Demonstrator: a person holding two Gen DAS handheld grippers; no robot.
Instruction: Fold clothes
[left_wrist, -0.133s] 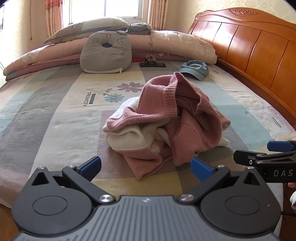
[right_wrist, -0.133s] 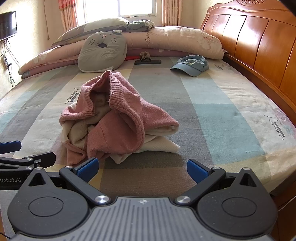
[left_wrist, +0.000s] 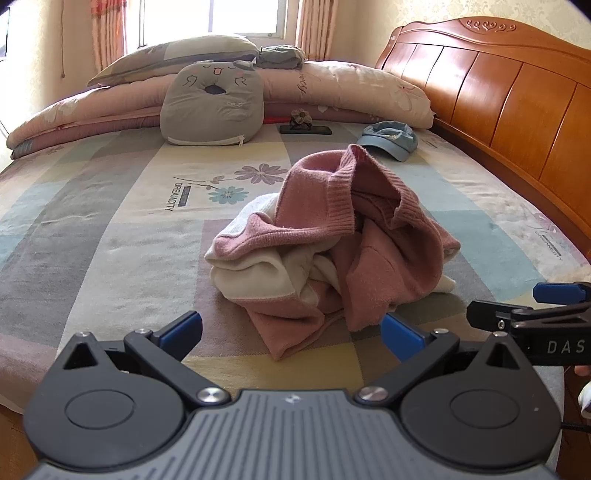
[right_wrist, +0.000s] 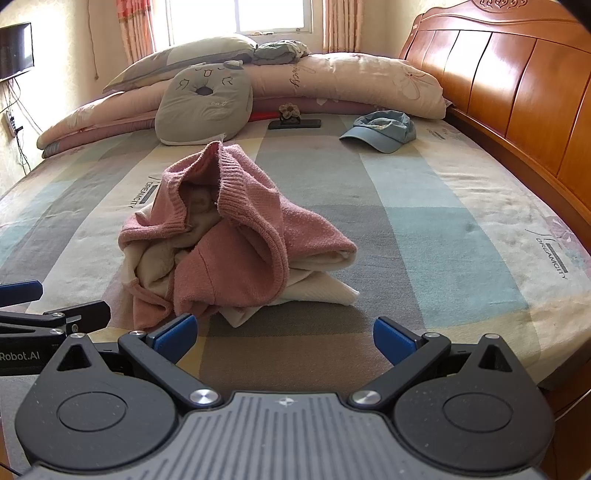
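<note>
A crumpled pink and cream sweater (left_wrist: 332, 243) (right_wrist: 229, 251) lies heaped on the bed, its ribbed hem standing up at the top. My left gripper (left_wrist: 291, 332) hovers at the bed's near edge just in front of the heap, jaws wide open, nothing between the blue pads. My right gripper (right_wrist: 282, 338) is beside it, to the right of the heap's front, also wide open and empty. Each gripper shows at the edge of the other's view: the right one (left_wrist: 554, 314) and the left one (right_wrist: 37, 310).
The bed sheet (right_wrist: 424, 221) is a pastel check. A blue cap (right_wrist: 380, 129), a dark phone (right_wrist: 295, 123) with a small object on it, a grey cat cushion (right_wrist: 203, 103) and rolled quilts with pillows (right_wrist: 351, 81) lie at the back. A wooden headboard (right_wrist: 517, 92) runs along the right.
</note>
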